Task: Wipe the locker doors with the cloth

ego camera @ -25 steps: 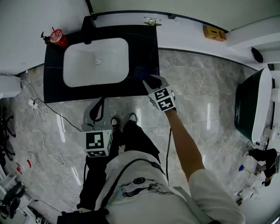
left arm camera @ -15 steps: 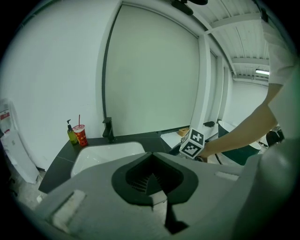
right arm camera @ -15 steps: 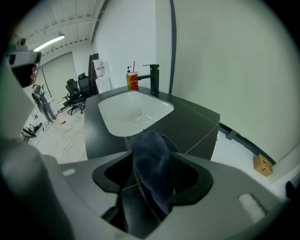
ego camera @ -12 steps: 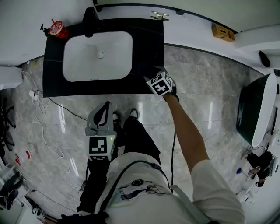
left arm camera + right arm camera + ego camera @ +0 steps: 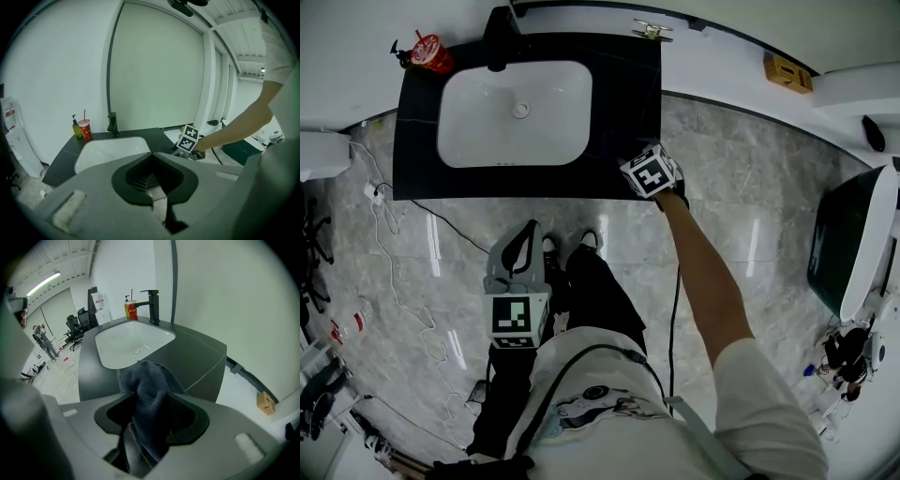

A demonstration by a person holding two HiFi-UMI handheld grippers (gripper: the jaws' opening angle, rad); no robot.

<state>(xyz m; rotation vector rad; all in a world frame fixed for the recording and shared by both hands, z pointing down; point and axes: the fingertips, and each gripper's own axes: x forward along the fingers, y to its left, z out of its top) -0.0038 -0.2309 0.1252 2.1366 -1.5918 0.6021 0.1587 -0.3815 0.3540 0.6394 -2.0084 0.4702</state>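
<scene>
The cloth (image 5: 149,380) sits between the jaws of my right gripper (image 5: 151,420), its front spilling onto the counter (image 5: 619,103). Those jaws stand wide, having just swung open and eased back a little. My right arm reaches out straight, its gripper pitched steeply down and lower over the counter's front corner than a second ago. My left gripper (image 5: 151,176) hangs by my legs, closed and empty.

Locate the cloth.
In the right gripper view, the cloth sits between the right tongs' jaws, which have just been closing, over the counter right of the sink.
</scene>
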